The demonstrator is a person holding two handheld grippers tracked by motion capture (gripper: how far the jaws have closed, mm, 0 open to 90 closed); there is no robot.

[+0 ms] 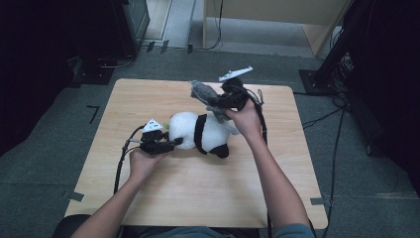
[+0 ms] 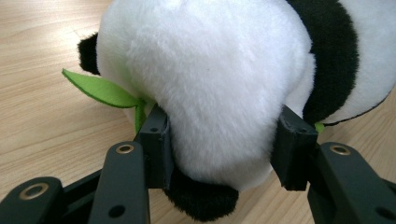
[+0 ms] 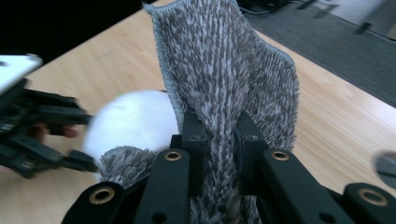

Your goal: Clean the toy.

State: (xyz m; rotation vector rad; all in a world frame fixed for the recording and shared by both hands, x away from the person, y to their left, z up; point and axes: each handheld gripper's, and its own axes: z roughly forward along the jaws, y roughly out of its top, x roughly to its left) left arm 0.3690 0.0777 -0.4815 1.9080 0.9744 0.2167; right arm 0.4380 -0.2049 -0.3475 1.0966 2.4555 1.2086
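Note:
A black-and-white plush panda (image 1: 200, 133) lies on the wooden table (image 1: 163, 193), with a green felt leaf (image 2: 100, 89) by its head. My left gripper (image 1: 173, 144) is shut on the panda's white head (image 2: 210, 93), one pad pressing on each side. My right gripper (image 1: 218, 101) is held above the panda's far side and is shut on a grey fuzzy cloth (image 1: 202, 90). In the right gripper view the cloth (image 3: 224, 79) stands up from between the pads, with the panda's white head (image 3: 133, 121) beyond it.
Grey floor surrounds the table, with cables (image 1: 322, 119) at the right and dark equipment stands (image 1: 341, 44) at the back right. A light wooden cabinet (image 1: 277, 20) stands behind the table. Both forearms come in from the bottom edge.

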